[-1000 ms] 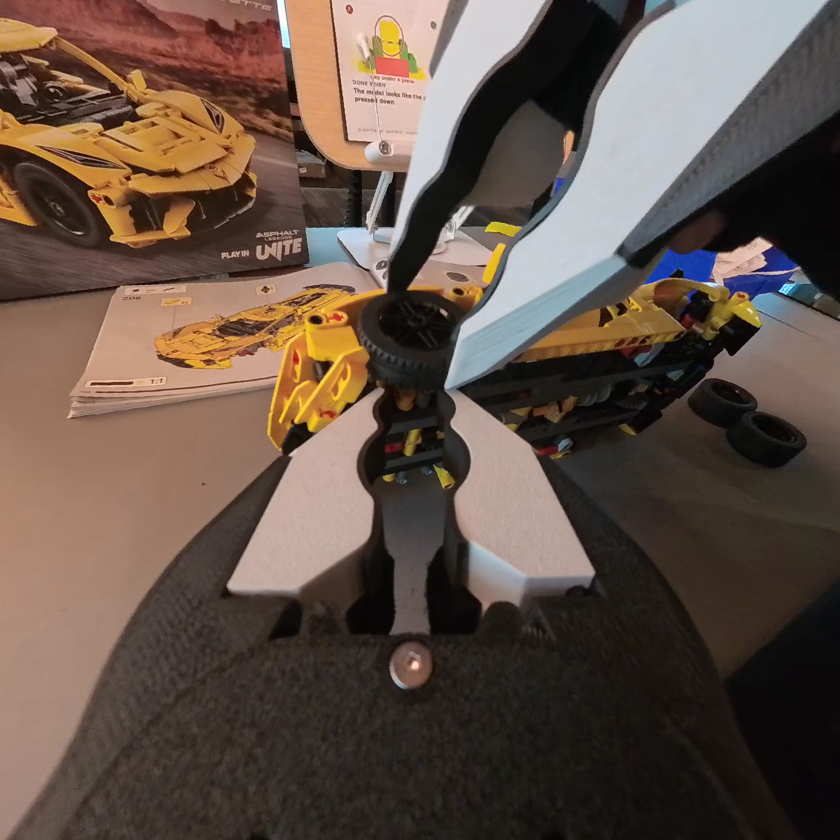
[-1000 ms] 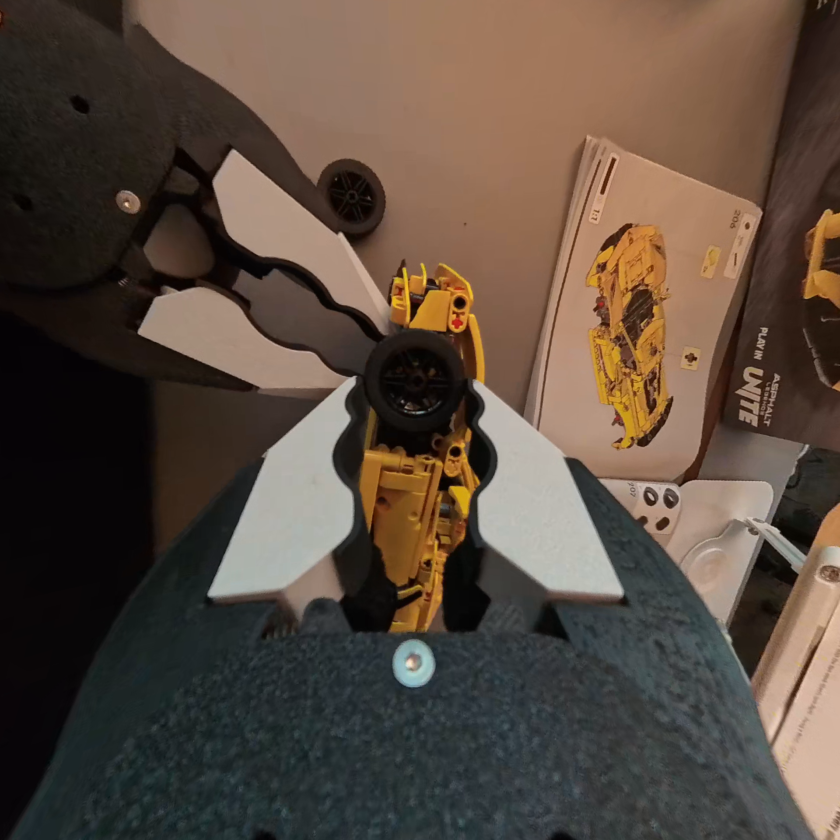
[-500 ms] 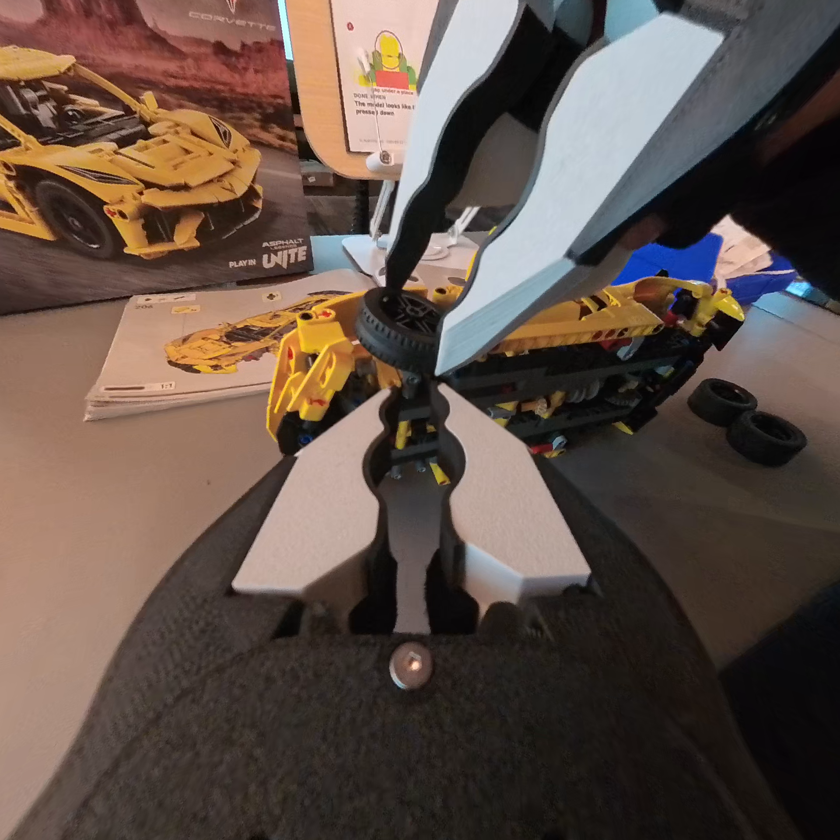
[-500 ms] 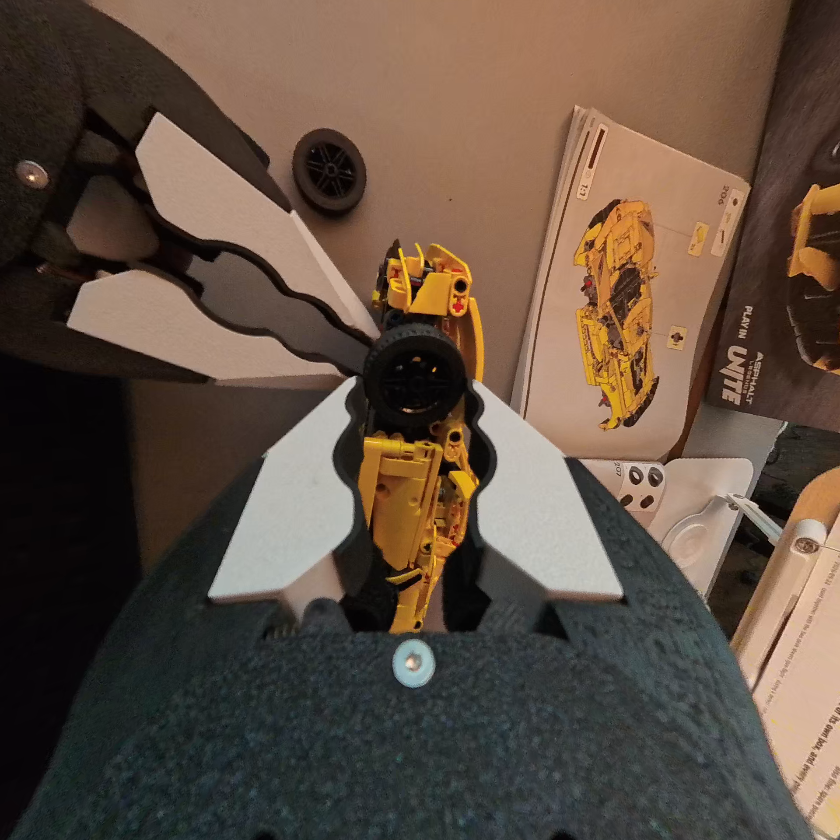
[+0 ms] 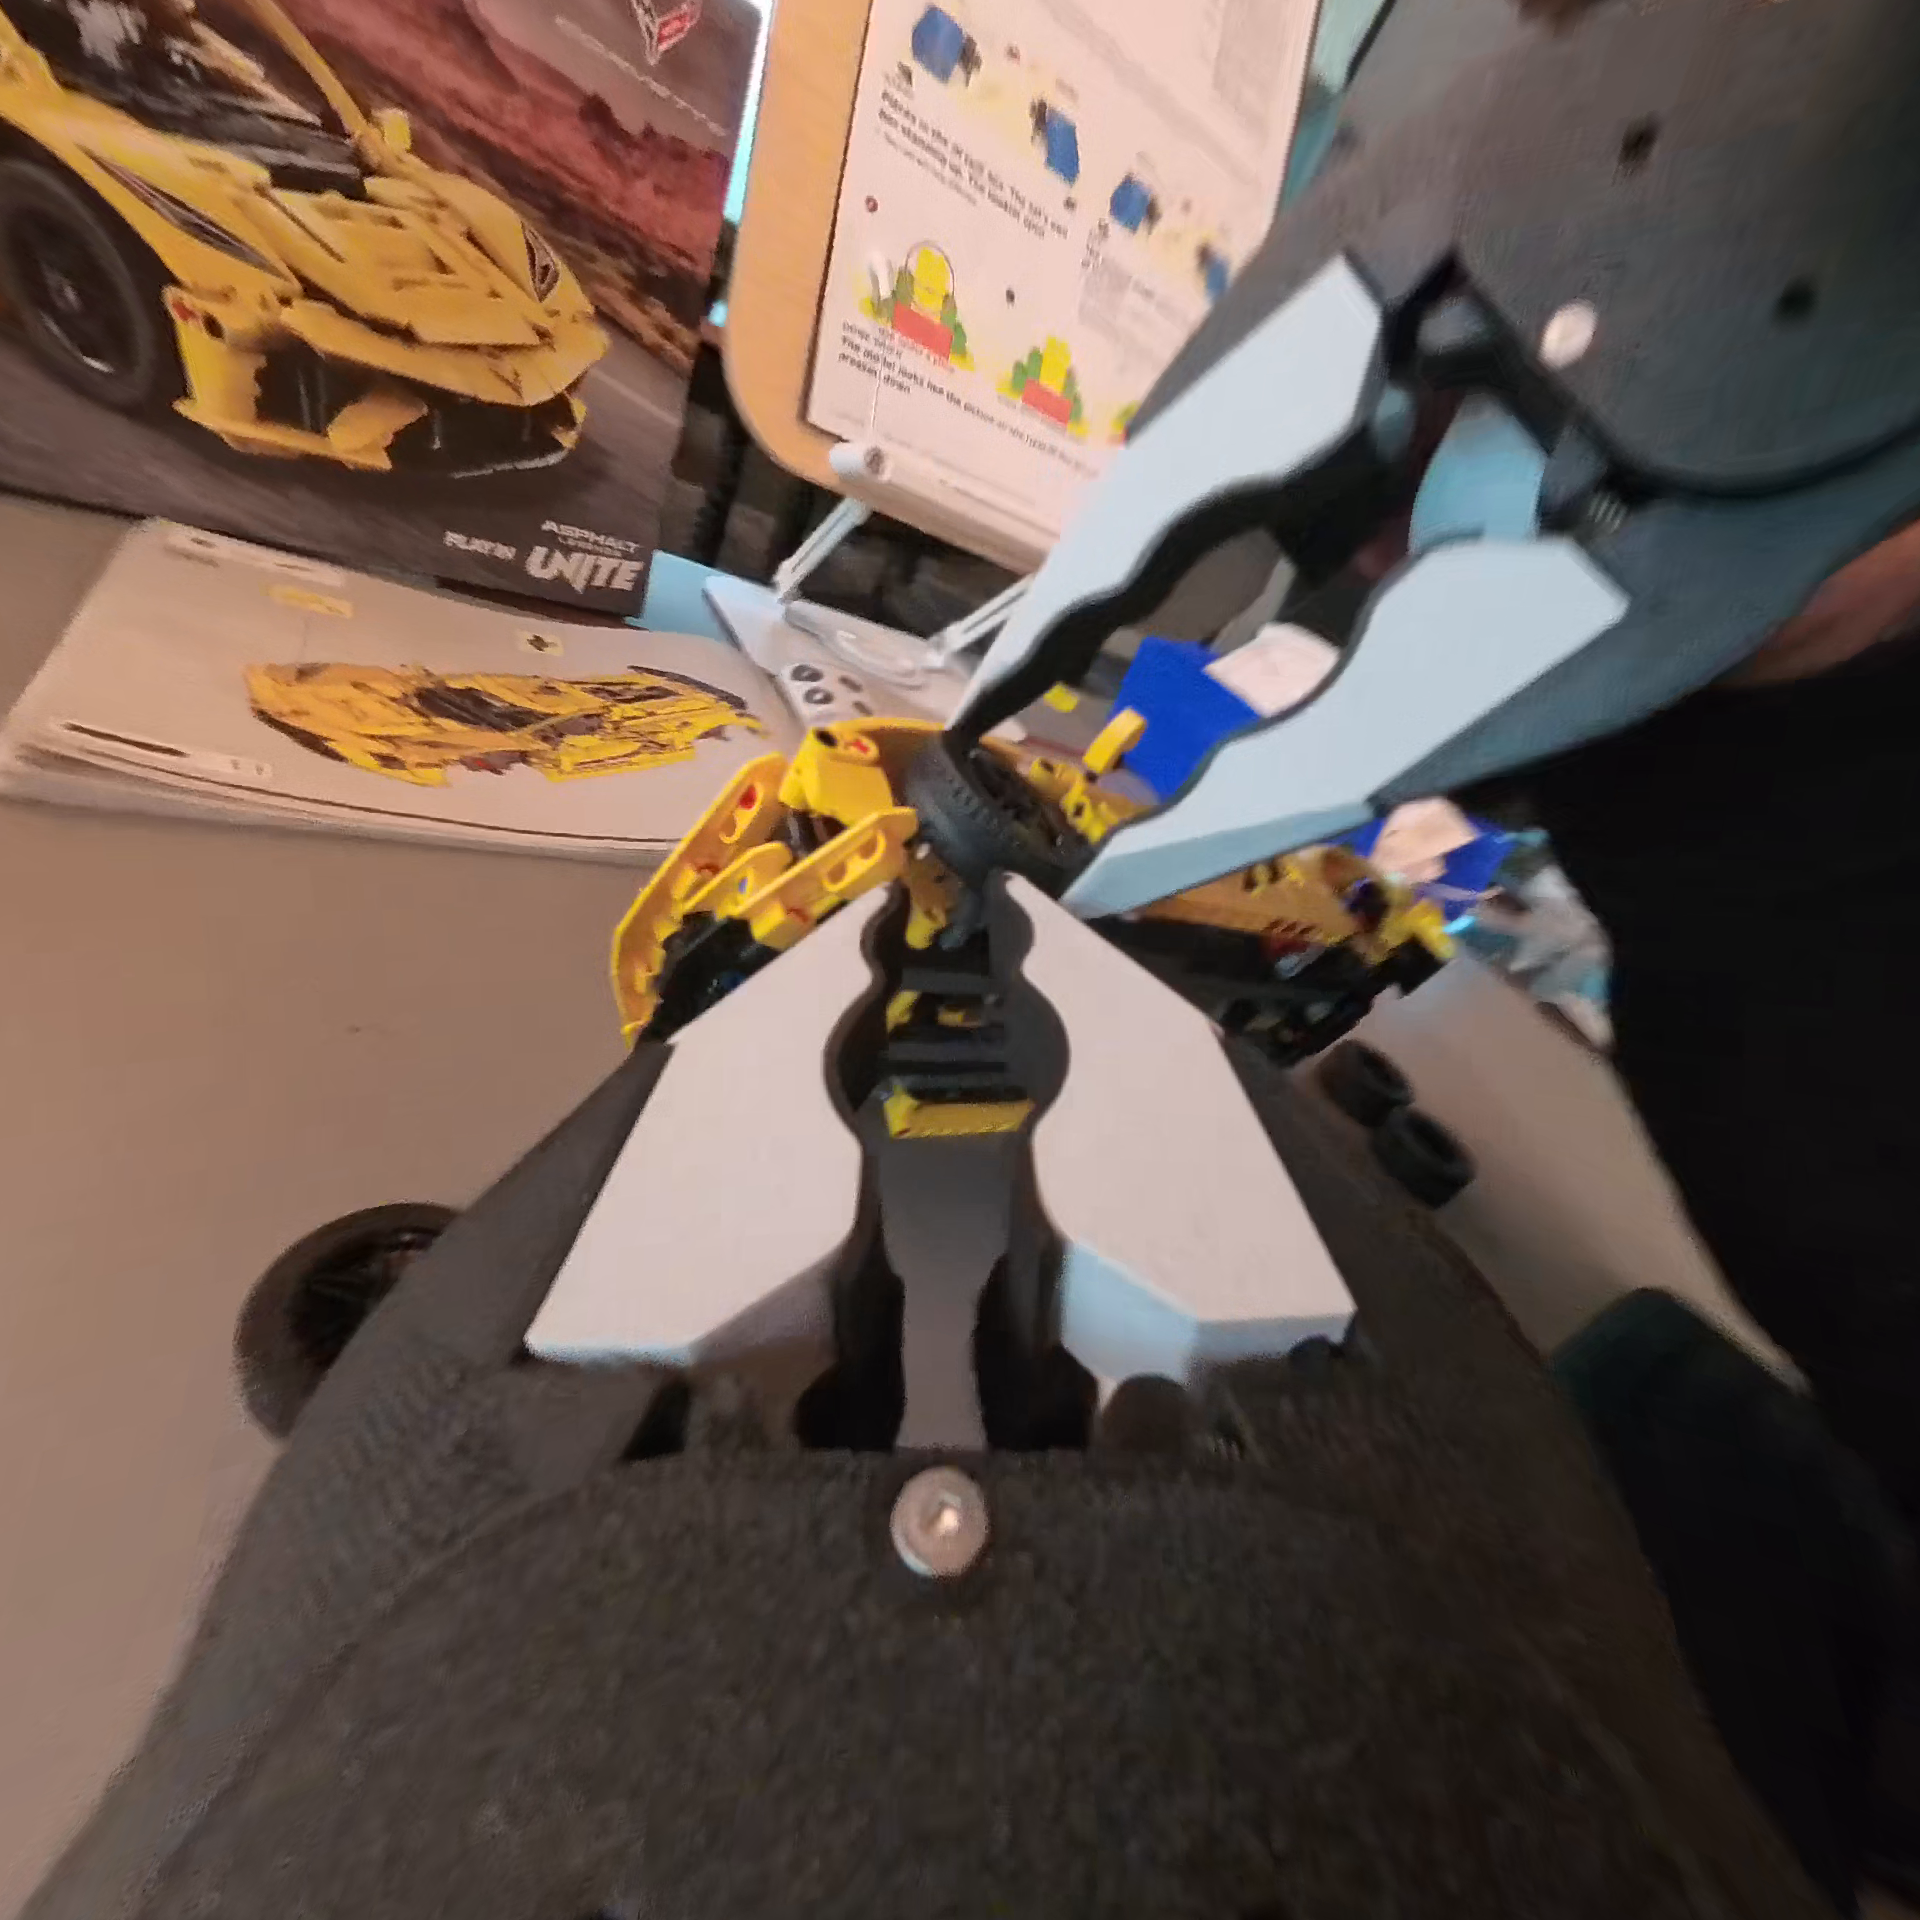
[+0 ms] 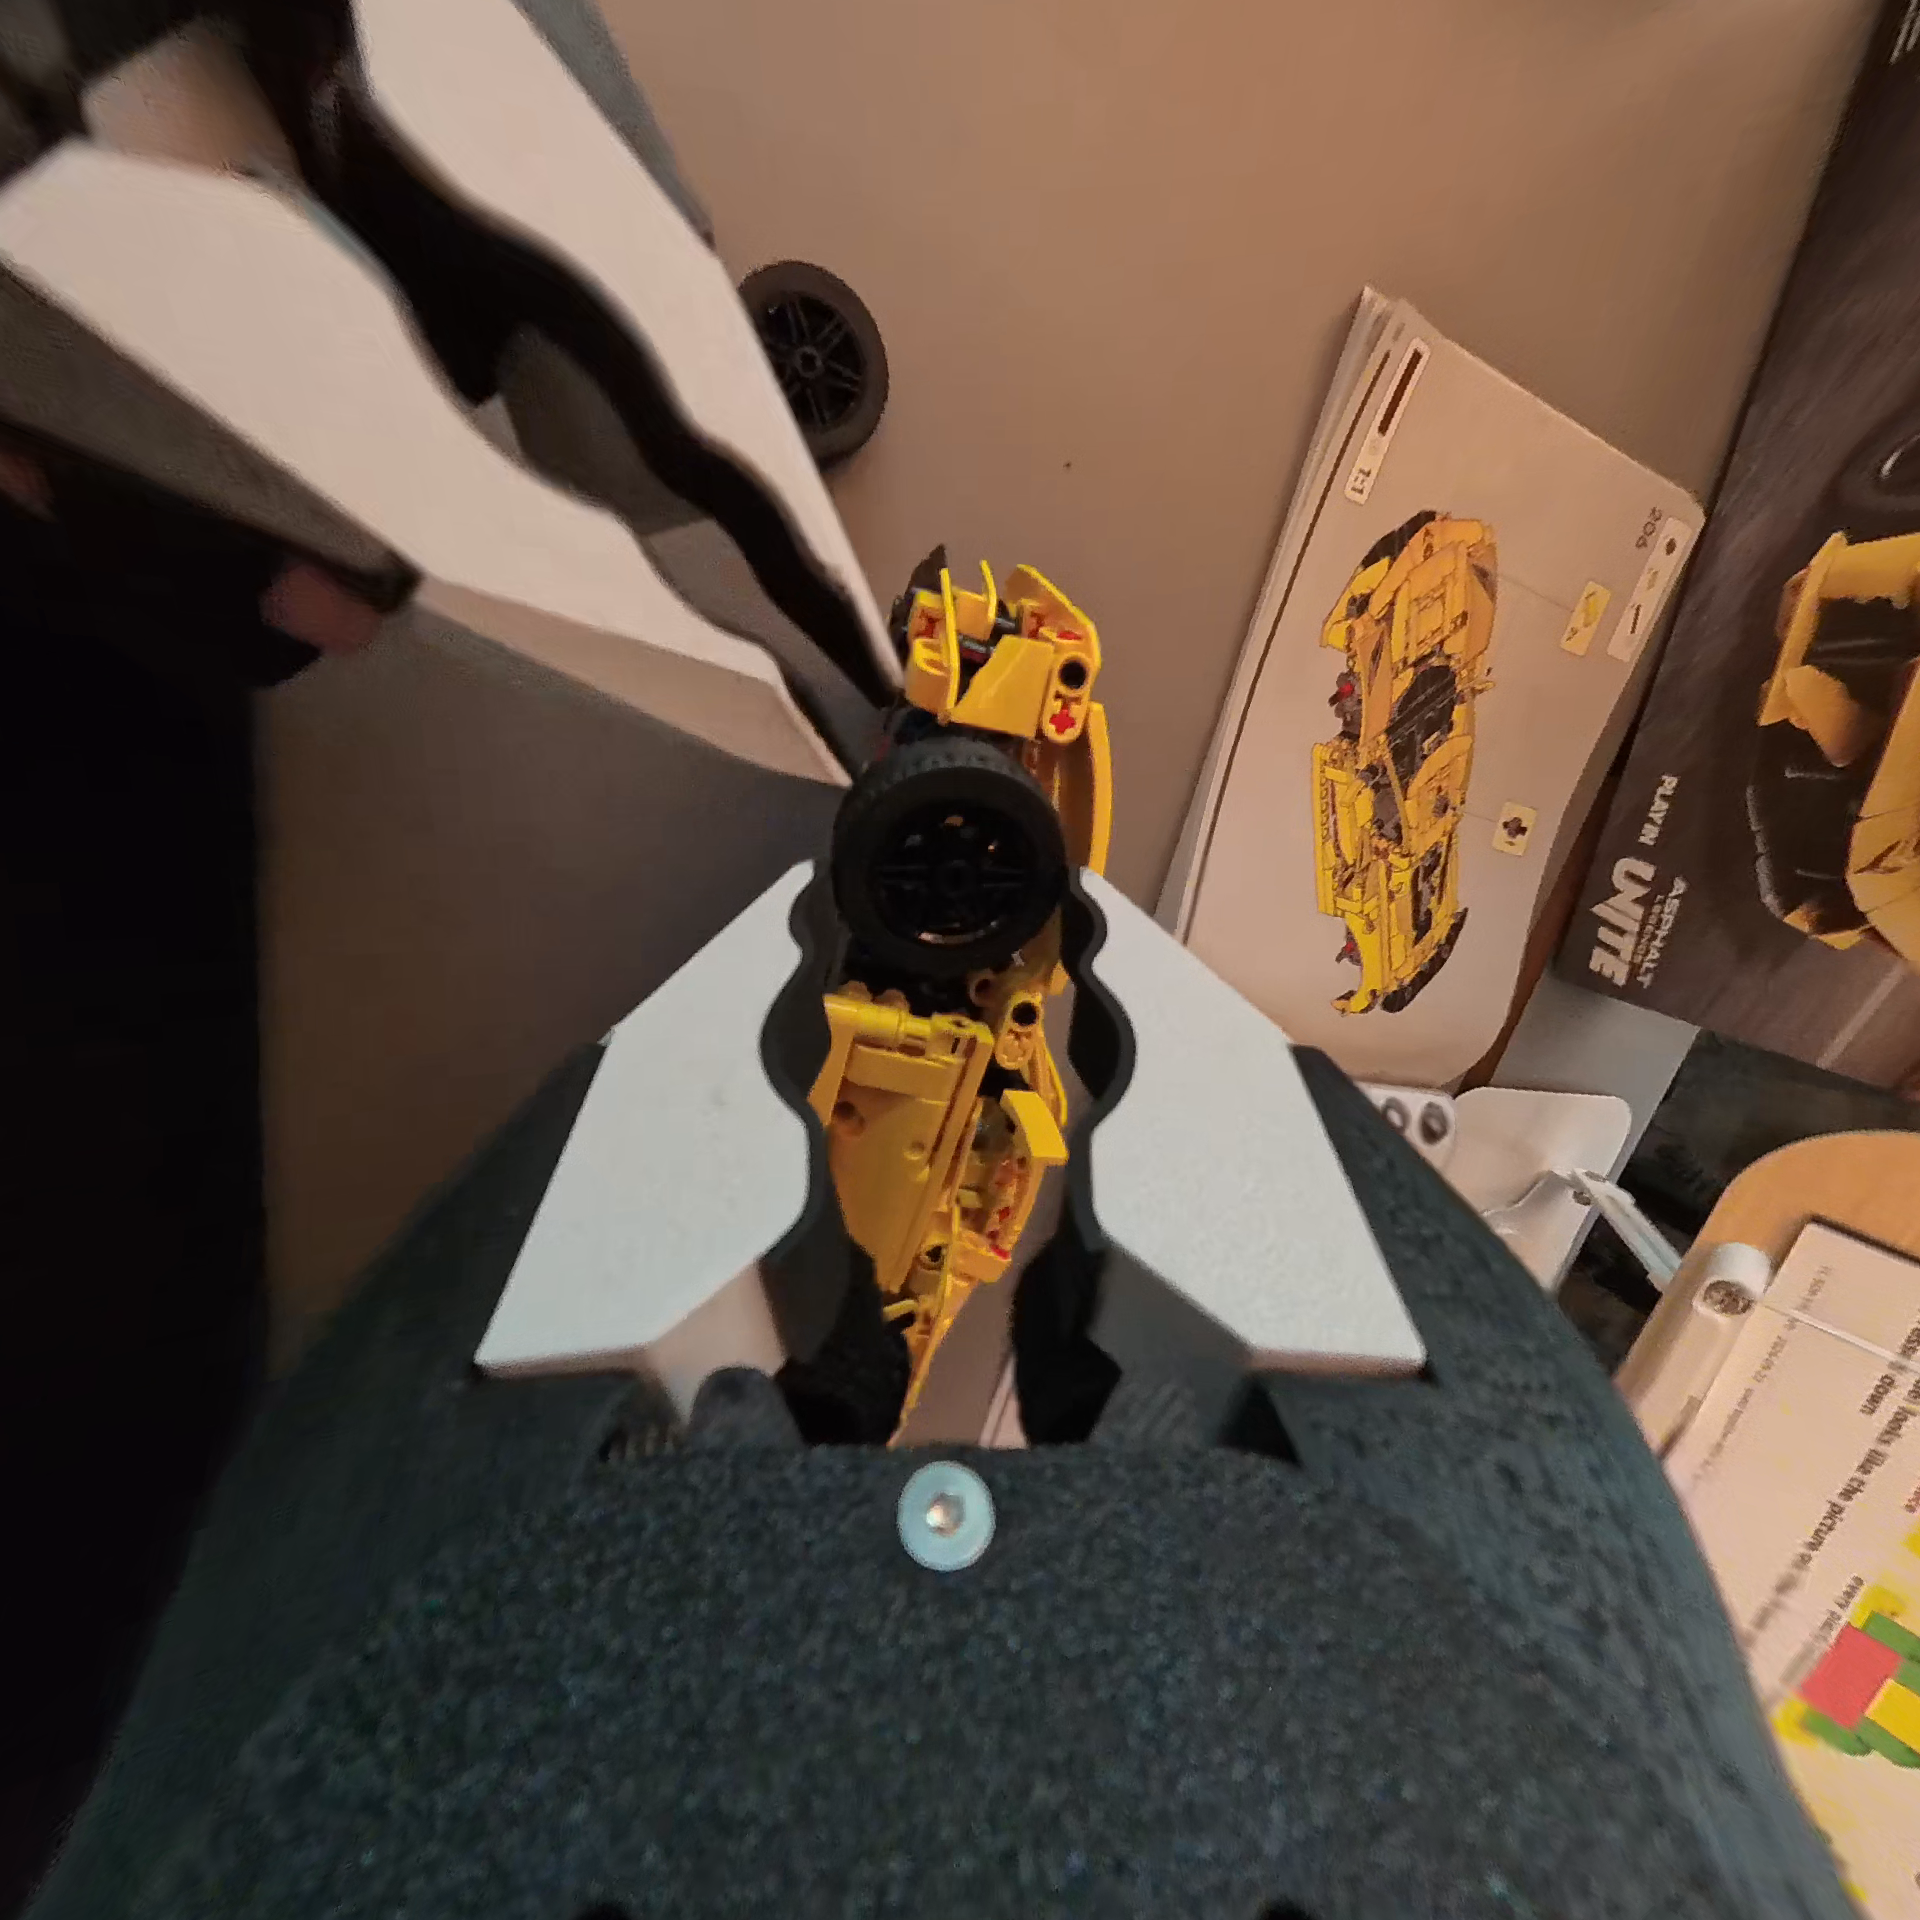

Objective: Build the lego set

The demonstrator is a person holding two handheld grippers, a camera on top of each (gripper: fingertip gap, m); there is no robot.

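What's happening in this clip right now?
A person with two handheld grippers is fitting a wheel onto a yellow Lego car. The left gripper is clamped on the car's underside, steadying it. The right gripper grips the wheel at the car's side. Three loose wheels, one beyond the car, lie on the table. A manual lies nearby.

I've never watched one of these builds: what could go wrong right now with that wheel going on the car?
The right gripper holds the wheel only at its fingertips, so it could twist or pop free while being pressed on. The left gripper pinches the car by a narrow part of its underside; a hard push might tip it or loosen pieces. A dropped wheel could roll off the table.
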